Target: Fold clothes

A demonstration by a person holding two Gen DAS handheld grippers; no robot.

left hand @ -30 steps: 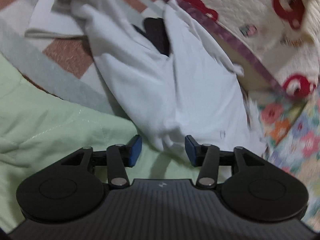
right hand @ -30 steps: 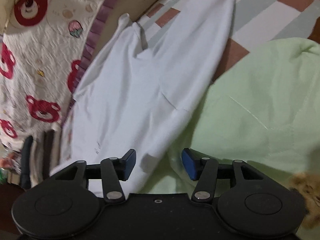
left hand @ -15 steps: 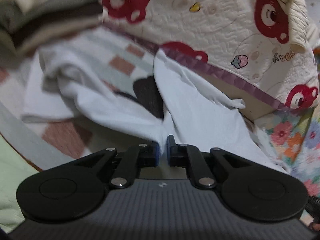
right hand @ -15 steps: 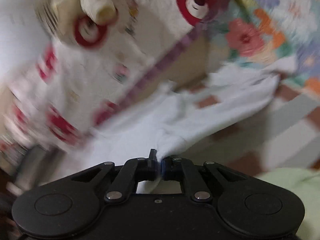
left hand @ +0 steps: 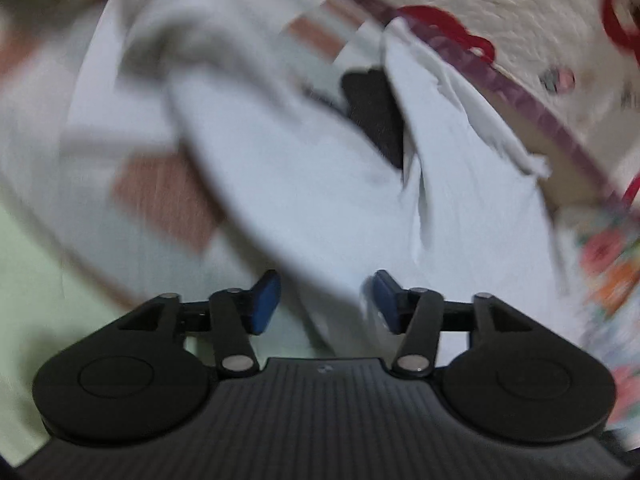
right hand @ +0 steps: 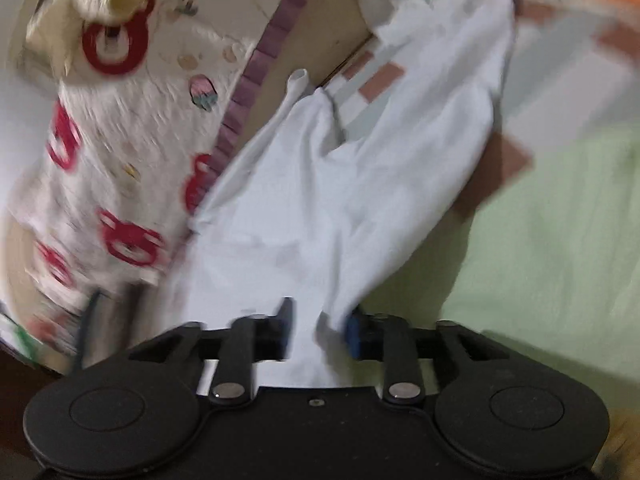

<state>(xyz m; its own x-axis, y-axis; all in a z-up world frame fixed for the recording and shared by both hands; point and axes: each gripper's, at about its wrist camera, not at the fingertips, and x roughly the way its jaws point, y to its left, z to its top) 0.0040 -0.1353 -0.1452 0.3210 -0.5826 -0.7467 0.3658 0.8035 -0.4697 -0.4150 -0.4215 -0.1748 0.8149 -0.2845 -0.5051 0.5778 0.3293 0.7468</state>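
A white garment (left hand: 320,184) lies crumpled on the checked bedsheet (left hand: 164,196), with a dark patch (left hand: 376,116) showing in a gap of the cloth. My left gripper (left hand: 326,304) is open, its blue pads apart over the garment's near edge. In the right wrist view the same white garment (right hand: 340,208) runs from the far corner to my right gripper (right hand: 318,328), which is open with a fold of cloth lying between its pads. Both views are motion-blurred.
A cream quilt with red bears (right hand: 120,160) and a purple trim (right hand: 256,68) borders the garment. A light green blanket (right hand: 552,248) lies to the right, also in the left wrist view (left hand: 28,280). A floral sheet (left hand: 608,264) lies at the right.
Both grippers were shut on the white garment half a second ago and have opened now. The garment has dropped back onto the bed, and both views have swung downward.
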